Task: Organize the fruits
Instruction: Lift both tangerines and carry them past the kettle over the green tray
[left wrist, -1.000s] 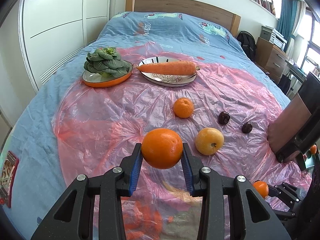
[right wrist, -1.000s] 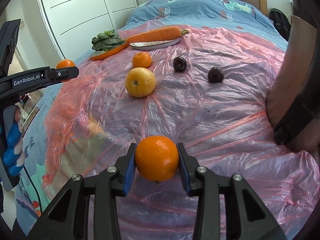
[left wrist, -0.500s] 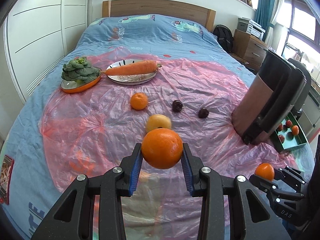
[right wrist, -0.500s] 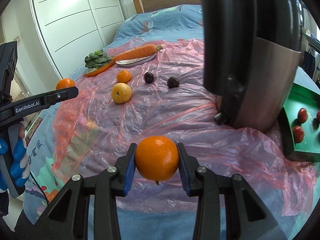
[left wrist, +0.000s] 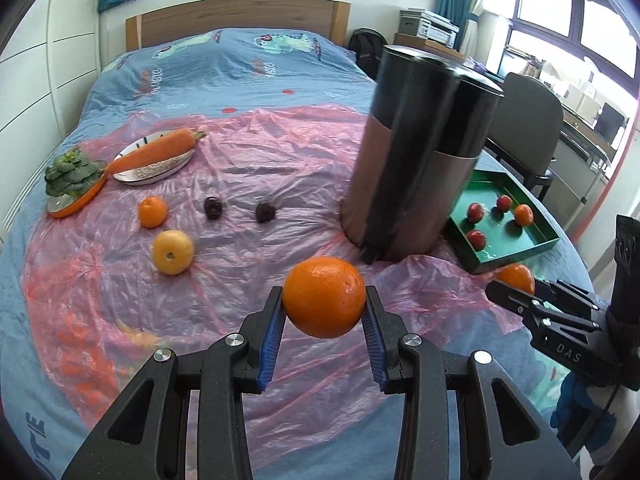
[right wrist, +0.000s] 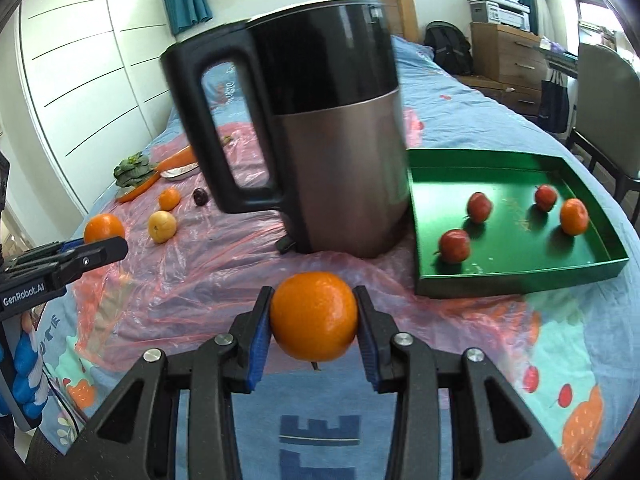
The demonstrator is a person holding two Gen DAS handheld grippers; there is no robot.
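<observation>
Both pairs of fingers clamped across the middle of a firm, round, roll-prone orange: left gripper (left wrist: 324,322) and right gripper (right wrist: 315,330).

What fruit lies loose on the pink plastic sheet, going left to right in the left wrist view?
Small orange → yellow round fruit → first dark fruit → second dark fruit.

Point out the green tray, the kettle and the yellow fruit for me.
green tray (right wrist: 520,278): right wrist view, front wall.
kettle (right wrist: 340,184): right wrist view, metal body.
yellow fruit (left wrist: 173,252): left wrist view, middle of its skin.
</observation>
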